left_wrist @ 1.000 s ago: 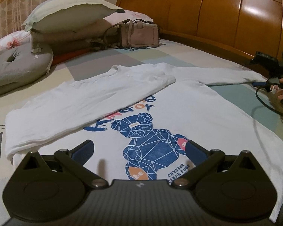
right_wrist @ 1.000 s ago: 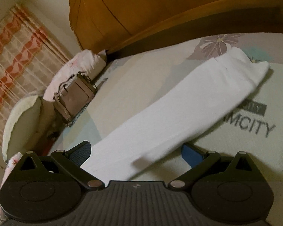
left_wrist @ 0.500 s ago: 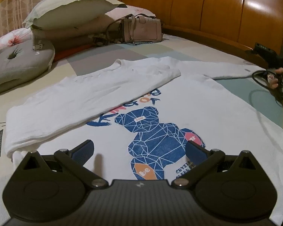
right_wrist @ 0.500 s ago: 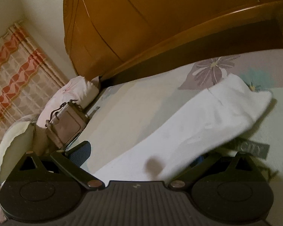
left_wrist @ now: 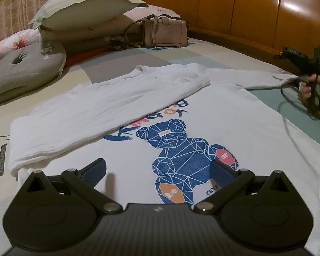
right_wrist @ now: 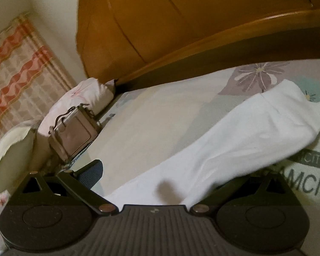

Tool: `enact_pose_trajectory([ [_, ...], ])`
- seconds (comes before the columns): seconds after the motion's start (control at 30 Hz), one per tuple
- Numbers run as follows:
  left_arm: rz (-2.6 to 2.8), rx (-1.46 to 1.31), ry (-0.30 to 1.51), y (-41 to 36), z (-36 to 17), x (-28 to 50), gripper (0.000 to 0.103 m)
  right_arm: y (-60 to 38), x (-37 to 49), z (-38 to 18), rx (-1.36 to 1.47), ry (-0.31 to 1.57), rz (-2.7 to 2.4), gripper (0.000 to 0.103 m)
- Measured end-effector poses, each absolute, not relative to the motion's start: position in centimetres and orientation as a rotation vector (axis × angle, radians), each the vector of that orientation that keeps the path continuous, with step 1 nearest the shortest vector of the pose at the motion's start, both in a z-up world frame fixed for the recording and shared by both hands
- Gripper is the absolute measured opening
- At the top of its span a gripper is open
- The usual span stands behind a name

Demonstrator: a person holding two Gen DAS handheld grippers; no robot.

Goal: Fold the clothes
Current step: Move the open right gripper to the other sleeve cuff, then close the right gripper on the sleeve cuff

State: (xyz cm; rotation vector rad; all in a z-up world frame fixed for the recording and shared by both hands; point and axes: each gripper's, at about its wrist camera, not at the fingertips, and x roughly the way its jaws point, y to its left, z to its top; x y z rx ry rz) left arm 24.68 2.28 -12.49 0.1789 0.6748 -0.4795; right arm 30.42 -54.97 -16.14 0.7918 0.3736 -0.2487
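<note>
Behind the white shirt (left_wrist: pixel 121 98), handbag (left_wrist: pixel 166 32), pillows (left_wrist: pixel 83 8), headboard (left_wrist: pixel 256 6)

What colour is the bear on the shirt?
The bear is blue with thin white lines, seen best from the left wrist.

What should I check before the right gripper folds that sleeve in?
1. Left sleeve already folded across the shirt: ok.
2. Right sleeve between the right hand-held gripper fingers: ok; it runs over the right finger, the left finger is clear of it.
3. Right gripper closed on the sleeve: not ok, fingers spread.
4. Left hand-held gripper free: ok, open above the bear print, holding nothing.
5. Handbag and pillows clear of the shirt: ok.
6. Cuff flat: cannot tell.
</note>
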Motion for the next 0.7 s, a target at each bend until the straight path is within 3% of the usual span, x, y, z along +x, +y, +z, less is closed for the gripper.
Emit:
enact_pose_trajectory([
  [0.7,-0.533,0.164,0.672,2.8,-11.5,24.2,0.102,-50.9,30.5,-10.6,0.782,0.342,-0.061,0.103],
])
